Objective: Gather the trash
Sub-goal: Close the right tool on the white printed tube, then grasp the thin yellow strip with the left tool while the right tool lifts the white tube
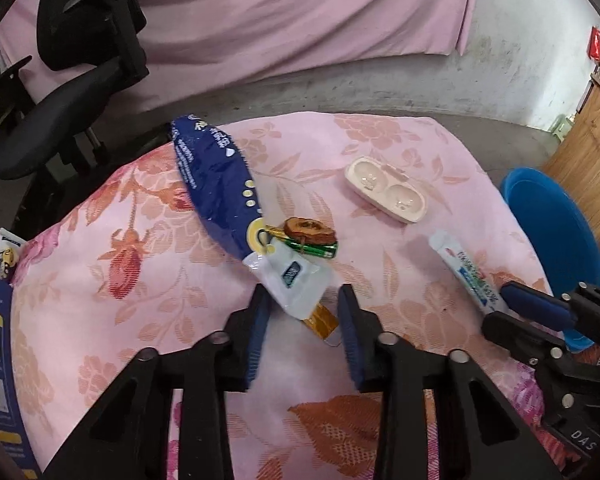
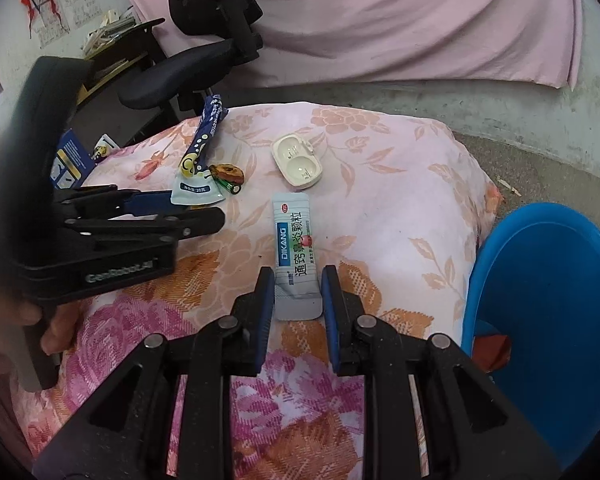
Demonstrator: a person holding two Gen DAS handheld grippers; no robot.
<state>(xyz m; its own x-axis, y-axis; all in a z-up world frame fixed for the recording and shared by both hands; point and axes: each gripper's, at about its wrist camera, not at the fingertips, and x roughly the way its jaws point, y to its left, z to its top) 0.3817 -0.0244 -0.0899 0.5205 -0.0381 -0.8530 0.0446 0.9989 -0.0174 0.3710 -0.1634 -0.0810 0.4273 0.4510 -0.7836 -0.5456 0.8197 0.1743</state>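
A table draped in a pink floral cloth [image 1: 148,264] holds scattered trash. At its right edge stands a blue bin [image 2: 548,312]. The right gripper [image 2: 296,284] sits next to the bin, jaws partly open around the near end of a grey medicine sachet [image 2: 294,248] — pads beside its edges, contact unclear. Farther from the bin, the left gripper [image 1: 304,296] hovers partly open around a white sachet [image 1: 296,280] — not pressing it — near a blue wrapper [image 1: 216,188].
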